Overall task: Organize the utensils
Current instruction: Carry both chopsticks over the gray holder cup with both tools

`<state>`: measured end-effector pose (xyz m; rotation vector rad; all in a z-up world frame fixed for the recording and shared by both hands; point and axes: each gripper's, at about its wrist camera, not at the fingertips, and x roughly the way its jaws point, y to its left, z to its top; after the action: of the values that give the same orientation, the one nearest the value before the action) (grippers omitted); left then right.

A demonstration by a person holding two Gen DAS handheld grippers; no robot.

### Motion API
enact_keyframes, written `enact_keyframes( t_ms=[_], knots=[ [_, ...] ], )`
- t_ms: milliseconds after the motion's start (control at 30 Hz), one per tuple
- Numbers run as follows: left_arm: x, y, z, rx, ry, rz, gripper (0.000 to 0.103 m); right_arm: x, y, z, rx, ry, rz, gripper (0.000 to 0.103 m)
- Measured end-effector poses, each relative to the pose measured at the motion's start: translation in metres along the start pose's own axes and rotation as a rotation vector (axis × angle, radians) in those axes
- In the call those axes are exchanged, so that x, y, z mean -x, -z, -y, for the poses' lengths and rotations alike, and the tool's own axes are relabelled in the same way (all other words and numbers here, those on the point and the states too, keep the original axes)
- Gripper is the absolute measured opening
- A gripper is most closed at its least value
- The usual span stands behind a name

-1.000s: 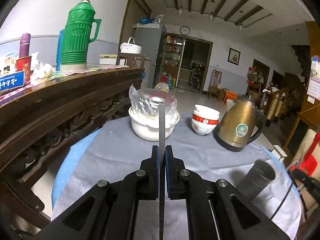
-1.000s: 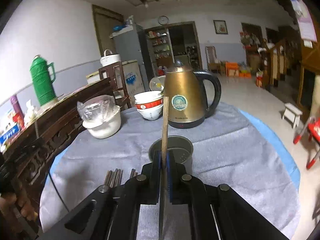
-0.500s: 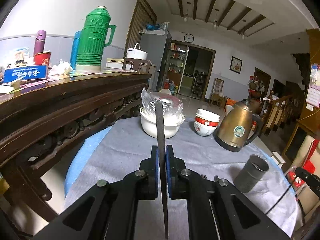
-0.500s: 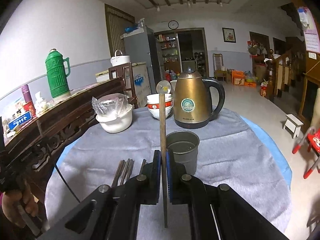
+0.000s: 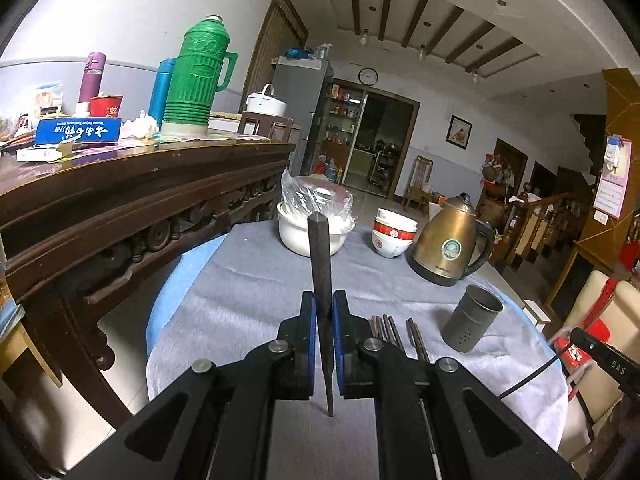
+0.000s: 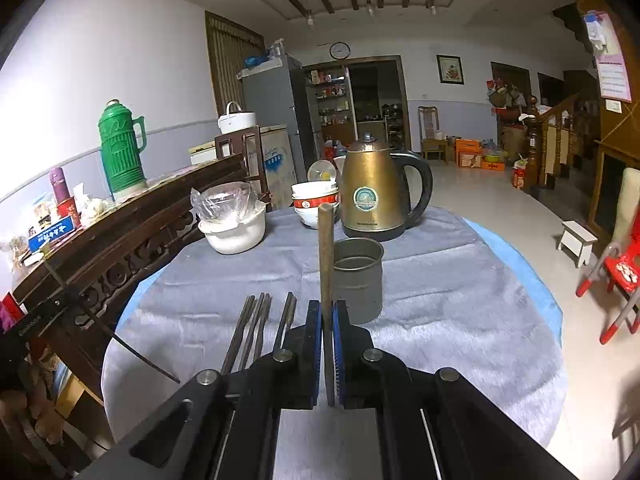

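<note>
At the far left stands a dark carved wooden sideboard (image 5: 132, 200) with a glossy top, and on it a ribbed green plastic thermos (image 5: 196, 80) with a handle. The round table (image 6: 460, 280) is covered by a soft grey cloth with a fine nap over a blue layer. On it, towards the back, sits a white bowl (image 5: 308, 236) with crinkled clear plastic over it, then a stack of white bowls with red bands (image 5: 392, 232), then a brass-coloured metal kettle (image 6: 376, 196) with a black handle. The left gripper (image 5: 323, 312) has its blue-padded fingers (image 5: 306, 320) clenched on a thin dark chopstick (image 5: 320, 264), flat-sided and tapering, which points upward and away from the camera. Just right of it, several loose brown chopsticks (image 6: 256, 328) lie flat on the cloth, side by side. The right gripper (image 6: 328, 320) is also clenched, grasping a lighter brown chopstick (image 6: 326, 256) of square section, upright in front of the dull grey metal cup (image 6: 356, 276). This cup is cylindrical, with small holes near its base, and stands on the cloth near the kettle.
</note>
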<state>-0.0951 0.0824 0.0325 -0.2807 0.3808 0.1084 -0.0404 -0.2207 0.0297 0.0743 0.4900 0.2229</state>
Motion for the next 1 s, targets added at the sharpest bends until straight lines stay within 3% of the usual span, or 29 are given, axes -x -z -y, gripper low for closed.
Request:
enact_keyframes(
  t_ms=[300, 500, 833, 1000],
  knots=[
    [0.005, -0.004, 0.003, 0.003, 0.017, -0.003, 0.008, 0.008, -0.002, 0.013, -0.058, -0.010, 0.031, 0.006],
    [0.012, -0.024, 0.011, 0.028, 0.068, 0.019, 0.008, 0.022, -0.017, 0.021, -0.080, -0.017, 0.086, 0.006],
    [-0.004, -0.079, 0.056, 0.086, 0.274, 0.051, 0.008, 0.043, -0.074, 0.034, -0.100, -0.029, 0.247, 0.006],
    [-0.025, -0.106, 0.094, 0.083, 0.363, 0.076, 0.008, 0.031, -0.105, 0.038, -0.092, -0.025, 0.295, 0.006]
  ],
)
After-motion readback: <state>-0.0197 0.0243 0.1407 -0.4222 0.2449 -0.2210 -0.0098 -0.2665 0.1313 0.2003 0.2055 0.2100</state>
